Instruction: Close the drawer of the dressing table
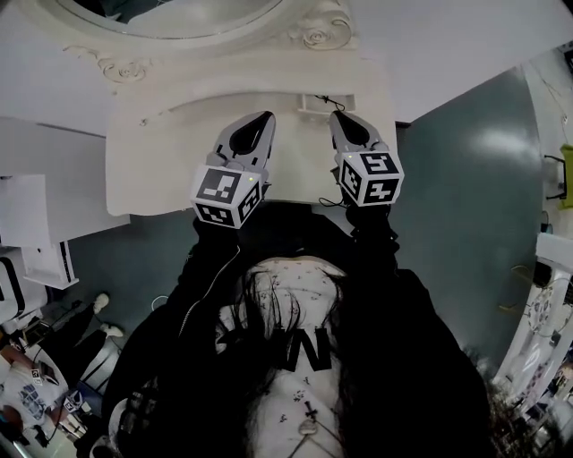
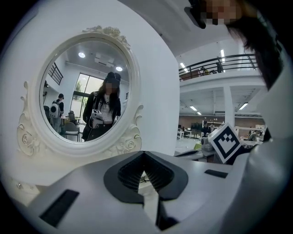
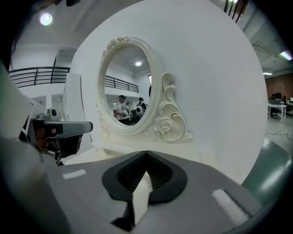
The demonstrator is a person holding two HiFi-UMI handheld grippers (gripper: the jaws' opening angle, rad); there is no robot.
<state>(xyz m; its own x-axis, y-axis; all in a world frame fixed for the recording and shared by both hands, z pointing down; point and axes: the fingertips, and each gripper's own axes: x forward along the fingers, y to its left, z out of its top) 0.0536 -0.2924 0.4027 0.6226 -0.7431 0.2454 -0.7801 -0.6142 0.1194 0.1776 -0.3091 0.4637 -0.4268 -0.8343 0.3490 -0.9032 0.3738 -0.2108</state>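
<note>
The white dressing table [image 1: 161,161] lies below me, its oval mirror [image 1: 179,16] at the top edge. From above I see only its pale top; no drawer front shows. Both grippers hover side by side over the table's front part, pointing at the mirror. The left gripper [image 1: 262,119] is shut with nothing in it, and so is the right gripper [image 1: 337,117]. In the left gripper view the jaws [image 2: 144,154] meet before the carved mirror [image 2: 87,91], which reflects the person. The right gripper view shows shut jaws [image 3: 146,154] and the mirror [image 3: 126,87] at an angle.
A white cabinet [image 1: 36,224] stands left of the table. Teal floor [image 1: 466,179] lies to the right, with white furniture [image 1: 546,304] at the far right. Clutter sits at the lower left [image 1: 36,394]. The person's dark-clothed body fills the lower middle.
</note>
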